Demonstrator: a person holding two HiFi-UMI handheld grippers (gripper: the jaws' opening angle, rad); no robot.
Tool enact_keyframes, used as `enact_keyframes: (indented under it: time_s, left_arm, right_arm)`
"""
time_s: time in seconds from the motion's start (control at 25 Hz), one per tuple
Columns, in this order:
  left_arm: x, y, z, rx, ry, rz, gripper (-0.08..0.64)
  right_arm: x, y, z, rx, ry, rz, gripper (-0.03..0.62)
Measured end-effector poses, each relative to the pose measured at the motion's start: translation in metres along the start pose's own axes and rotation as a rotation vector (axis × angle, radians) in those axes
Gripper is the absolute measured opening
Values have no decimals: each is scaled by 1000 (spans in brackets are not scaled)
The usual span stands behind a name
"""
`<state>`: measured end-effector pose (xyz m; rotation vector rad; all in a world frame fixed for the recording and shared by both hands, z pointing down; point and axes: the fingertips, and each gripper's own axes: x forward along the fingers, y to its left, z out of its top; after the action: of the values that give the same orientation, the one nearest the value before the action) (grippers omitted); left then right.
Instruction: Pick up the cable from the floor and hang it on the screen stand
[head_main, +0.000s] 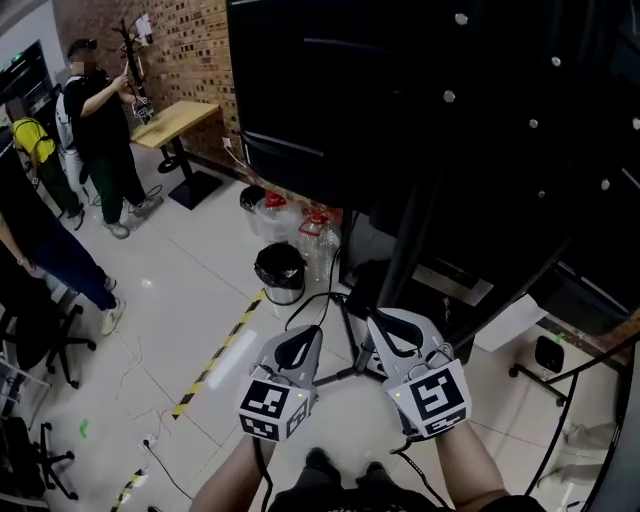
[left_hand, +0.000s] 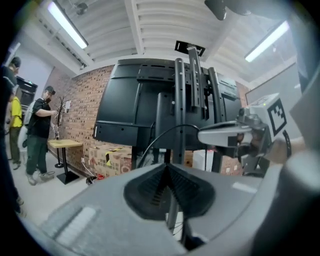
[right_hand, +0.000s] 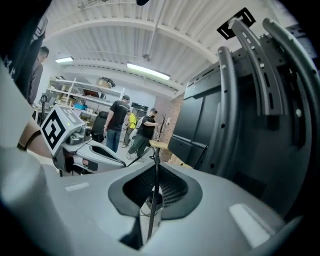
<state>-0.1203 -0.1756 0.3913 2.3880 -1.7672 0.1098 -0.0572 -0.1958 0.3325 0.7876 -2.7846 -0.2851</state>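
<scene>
The left hand-held gripper (left_hand: 170, 172) and the right hand-held gripper (right_hand: 154, 167) both pinch the thin cable (right_hand: 152, 202), up off the floor (head_main: 200, 290) by the screen stand (head_main: 412, 245), and it may slip out and drop if they tug it.

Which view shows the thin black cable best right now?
Head view: the thin black cable shows longest there, looping between the left tool and right tool toward the black metal screen stand. Right gripper view shows only a short stretch pinched in its tool; left gripper view shows an arc rising before the stand.
</scene>
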Motion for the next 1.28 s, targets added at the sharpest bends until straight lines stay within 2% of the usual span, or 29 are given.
enact_keyframes:
  time_s: [0.12,0.36,0.52,0.72,0.84,1.0,1.12,1.28]
  left_arm:
    - [11,-2,42,37,-43,-21,6]
    - [29,-13,130,109,-188,-62,6]
    - [39,-23,183,152,-253,-96,6]
    - [57,-33,246,218,-319,-122,6]
    - [65,-37,274,257,-346,-123,6]
    - [75,-39,307,300,-411,-85,6]
    - [88,-38,329,307,-420,-72,5]
    - [99,-40,354,342,-426,-68,5]
  right_arm:
    - [-5,-22,42,-50,-41,-36,25]
    - [-20,-90,123,-143,-173,-145,25]
    - [-28,-125,167,-170,-196,-220,25]
    - [-29,-154,204,-211,-215,-256,25]
    - [-34,-167,226,-221,-236,-276,25]
    - [-38,-185,257,-202,-273,-306,25]
    - [-37,-199,276,-166,-289,-327,25]
    - [-39,-212,297,-163,-296,-351,25]
